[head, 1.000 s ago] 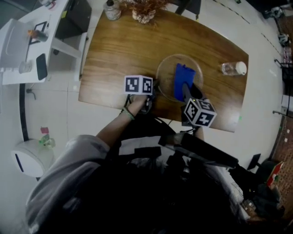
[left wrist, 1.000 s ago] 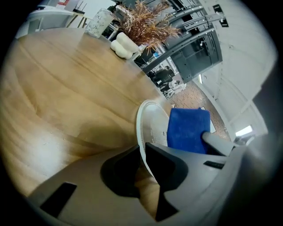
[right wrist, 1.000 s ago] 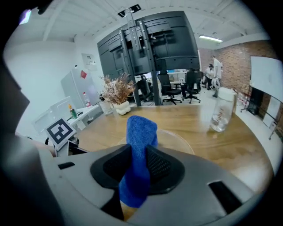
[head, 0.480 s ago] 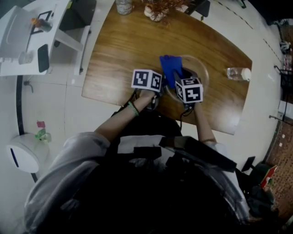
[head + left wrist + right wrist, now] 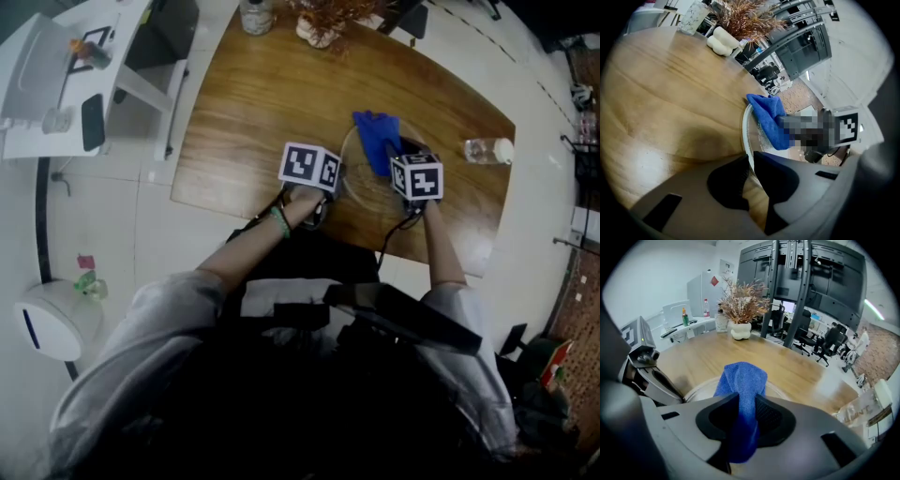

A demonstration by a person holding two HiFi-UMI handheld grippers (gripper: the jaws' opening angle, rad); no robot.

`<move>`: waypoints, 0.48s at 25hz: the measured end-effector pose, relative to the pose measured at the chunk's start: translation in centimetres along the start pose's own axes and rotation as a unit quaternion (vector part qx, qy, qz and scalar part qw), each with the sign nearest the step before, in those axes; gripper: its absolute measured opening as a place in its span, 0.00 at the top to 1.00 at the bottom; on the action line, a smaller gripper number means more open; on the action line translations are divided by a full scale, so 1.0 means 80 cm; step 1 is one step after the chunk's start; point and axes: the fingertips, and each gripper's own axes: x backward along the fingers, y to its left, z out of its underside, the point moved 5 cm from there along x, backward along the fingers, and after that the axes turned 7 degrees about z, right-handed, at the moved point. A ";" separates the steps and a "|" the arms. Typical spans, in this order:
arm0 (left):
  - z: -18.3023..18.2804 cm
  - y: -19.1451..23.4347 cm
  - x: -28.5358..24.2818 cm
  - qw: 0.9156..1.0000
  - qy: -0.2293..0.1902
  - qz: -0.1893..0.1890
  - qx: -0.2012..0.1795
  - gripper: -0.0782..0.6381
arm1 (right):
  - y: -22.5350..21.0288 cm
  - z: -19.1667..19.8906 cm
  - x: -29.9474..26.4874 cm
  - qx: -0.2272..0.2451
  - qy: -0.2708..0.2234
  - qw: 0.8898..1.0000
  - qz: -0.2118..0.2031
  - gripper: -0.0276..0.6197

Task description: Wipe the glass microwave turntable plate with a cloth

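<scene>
The left gripper (image 5: 750, 163) pinches the glass turntable plate (image 5: 744, 131) by its rim, steadying it on the surface (image 5: 670, 93); the right gripper (image 5: 746, 416) clamps the blue cloth (image 5: 742, 380) for wiping.

Plate (image 5: 366, 190) on the surface (image 5: 253, 103), a gripper at each side.
Left gripper (image 5: 749, 168) grips the plate's left rim; cloth (image 5: 743, 380) runs from the right gripper (image 5: 746, 411) forward onto the plate. Bottle (image 5: 485, 149) right of it, vase (image 5: 319, 26) and jar (image 5: 255, 14) well beyond.
</scene>
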 end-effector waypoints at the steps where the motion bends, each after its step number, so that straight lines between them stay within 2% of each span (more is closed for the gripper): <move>1: 0.000 0.000 0.000 1.000 -0.001 -0.001 0.000 0.85 | -0.015 0.005 -0.001 -0.005 0.007 1.000 0.012 0.77; 7: -0.002 0.000 0.001 1.000 -0.010 0.004 0.005 0.85 | -0.105 0.046 0.003 -0.053 0.047 0.994 0.089 0.77; 10: -0.004 0.001 0.001 1.000 -0.019 0.003 0.005 0.85 | -0.124 0.061 0.007 -0.115 0.046 0.988 0.096 0.77; 12: -0.004 0.000 0.001 1.000 -0.021 0.000 0.003 0.85 | -0.123 0.063 0.008 -0.131 0.039 0.985 0.103 0.77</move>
